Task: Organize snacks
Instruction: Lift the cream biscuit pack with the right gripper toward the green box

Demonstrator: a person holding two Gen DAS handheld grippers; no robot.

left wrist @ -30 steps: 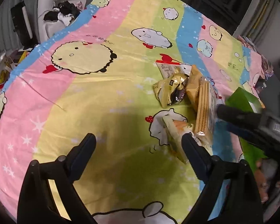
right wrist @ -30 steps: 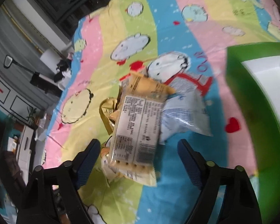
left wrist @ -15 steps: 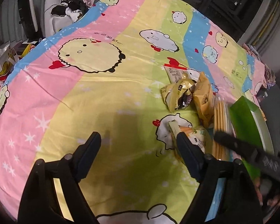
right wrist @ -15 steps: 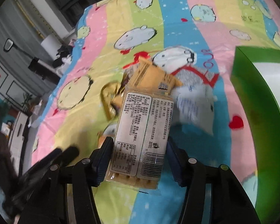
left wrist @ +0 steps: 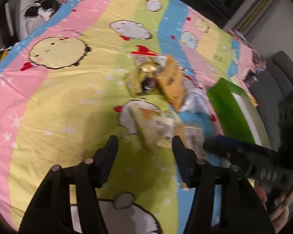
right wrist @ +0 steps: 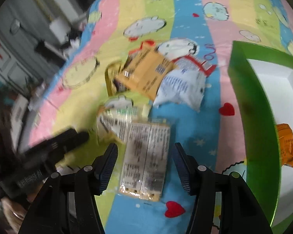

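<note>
A striped cartoon-print bedsheet [right wrist: 187, 29] carries everything. On its right side sits a green box [right wrist: 250, 105] with a white inside, an orange snack pack [right wrist: 287, 146] lying in it. Left of the box lies a loose heap: a white pouch [right wrist: 181, 85], a tan packet [right wrist: 146, 72], a gold wrapper [left wrist: 144, 78] and a cream-and-green packet [left wrist: 158, 122]. Nearest, a clear cracker pack [right wrist: 146, 156] lies between the right gripper [right wrist: 144, 156] fingers, narrow gaps showing at both pads, so released. The left gripper [left wrist: 144, 146] is closing, its jaws apart over bare sheet, its right finger [left wrist: 180, 150] just beside the cream-and-green packet
</note>
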